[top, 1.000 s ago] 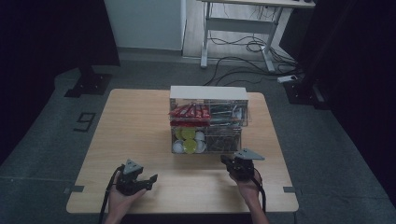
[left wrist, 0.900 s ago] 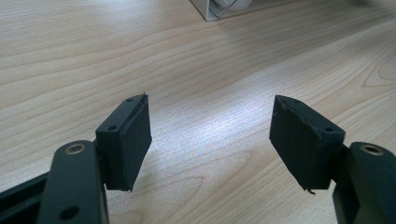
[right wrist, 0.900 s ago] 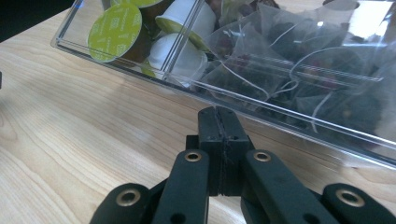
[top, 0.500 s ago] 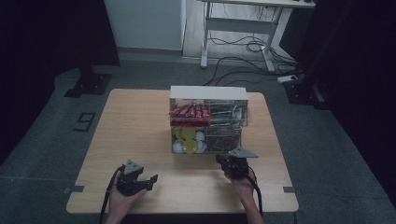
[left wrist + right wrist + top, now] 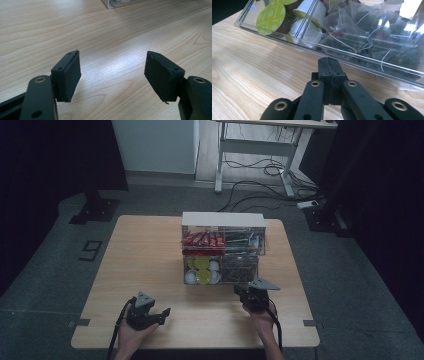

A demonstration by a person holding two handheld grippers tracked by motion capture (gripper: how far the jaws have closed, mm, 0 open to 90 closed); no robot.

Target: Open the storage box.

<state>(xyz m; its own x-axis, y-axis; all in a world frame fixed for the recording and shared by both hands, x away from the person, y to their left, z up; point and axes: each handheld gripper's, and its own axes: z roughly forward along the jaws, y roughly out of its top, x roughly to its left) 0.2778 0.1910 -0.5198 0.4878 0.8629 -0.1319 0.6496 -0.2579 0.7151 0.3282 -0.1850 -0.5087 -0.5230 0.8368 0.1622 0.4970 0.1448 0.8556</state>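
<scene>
Clear plastic organiser (image 5: 222, 251) lies just ahead of the closed, empty right hand-held gripper (image 5: 246, 293); left hand-held gripper (image 5: 159, 314), open, is farther.

The surface (image 5: 150, 255) is pale wood with a fine, wavy grain. On it the organizer (image 5: 222, 247) is clear plastic with a white top. Its upper tier holds red packets (image 5: 202, 239); below sit capsules (image 5: 270, 17) with lime-green lids and white bodies, beside translucent tea bags (image 5: 367, 32) with dark contents and white strings. Both the left gripper (image 5: 112, 75) and the right gripper (image 5: 329, 75) have matte black jaws; each carries a grey plate.
</scene>
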